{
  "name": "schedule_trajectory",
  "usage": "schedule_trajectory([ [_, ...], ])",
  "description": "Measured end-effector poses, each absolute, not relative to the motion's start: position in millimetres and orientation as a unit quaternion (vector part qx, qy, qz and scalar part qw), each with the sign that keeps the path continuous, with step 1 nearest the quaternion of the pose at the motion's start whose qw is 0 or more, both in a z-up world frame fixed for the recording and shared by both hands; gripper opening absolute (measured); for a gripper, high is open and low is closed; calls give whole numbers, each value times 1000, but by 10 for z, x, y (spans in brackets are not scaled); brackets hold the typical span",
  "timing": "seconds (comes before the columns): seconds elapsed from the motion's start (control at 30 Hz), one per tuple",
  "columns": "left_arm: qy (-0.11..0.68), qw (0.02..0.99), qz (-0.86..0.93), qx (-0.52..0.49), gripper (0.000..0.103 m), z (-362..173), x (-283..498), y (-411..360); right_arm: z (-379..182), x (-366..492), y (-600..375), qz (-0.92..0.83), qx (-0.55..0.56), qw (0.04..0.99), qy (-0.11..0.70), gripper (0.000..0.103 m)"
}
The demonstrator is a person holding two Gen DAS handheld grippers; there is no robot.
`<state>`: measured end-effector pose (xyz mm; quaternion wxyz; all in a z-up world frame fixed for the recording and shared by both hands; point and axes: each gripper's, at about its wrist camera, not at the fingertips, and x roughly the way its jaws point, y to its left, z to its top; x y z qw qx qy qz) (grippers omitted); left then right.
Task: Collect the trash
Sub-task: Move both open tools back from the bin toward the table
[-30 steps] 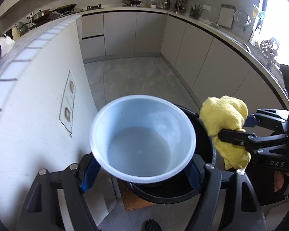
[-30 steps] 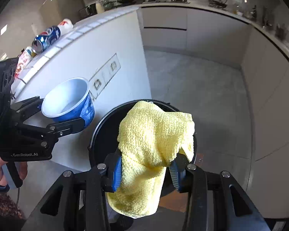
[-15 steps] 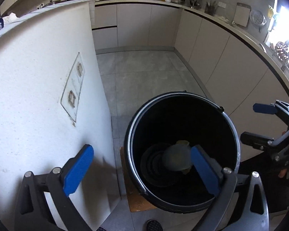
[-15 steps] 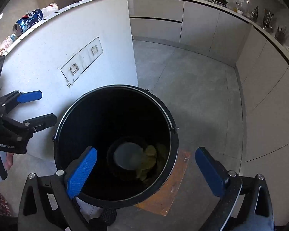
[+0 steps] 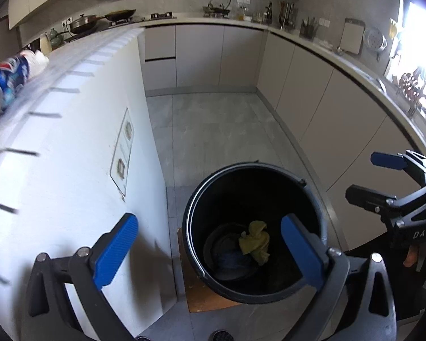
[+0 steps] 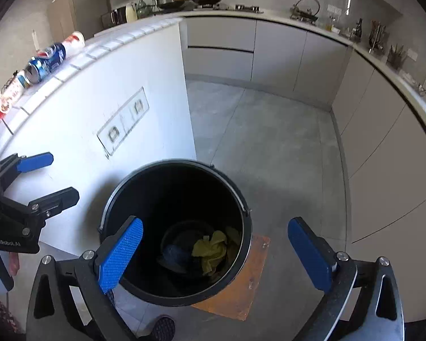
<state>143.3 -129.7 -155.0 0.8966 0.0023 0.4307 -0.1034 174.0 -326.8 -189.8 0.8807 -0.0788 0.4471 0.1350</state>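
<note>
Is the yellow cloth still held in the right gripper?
No, the yellow cloth lies at the bottom of the black round bucket; right gripper is open.

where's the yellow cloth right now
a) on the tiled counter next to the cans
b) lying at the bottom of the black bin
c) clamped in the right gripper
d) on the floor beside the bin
b: the yellow cloth lies crumpled at the bottom of the black bin, and both the left gripper and the right gripper stand open above it with nothing between their pads.
</note>
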Motion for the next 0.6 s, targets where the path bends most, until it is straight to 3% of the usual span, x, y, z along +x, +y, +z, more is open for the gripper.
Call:
schedule_trajectory([
  [0.3,388,916,-103,-9,102,-954,1130,-1007,-1149,1394,-3175,144,-59,911,383,103],
  [0.6,361,931,-46,-31,102,-693,883,-243,-760,1180,-2584,150,-55,913,376,103],
])
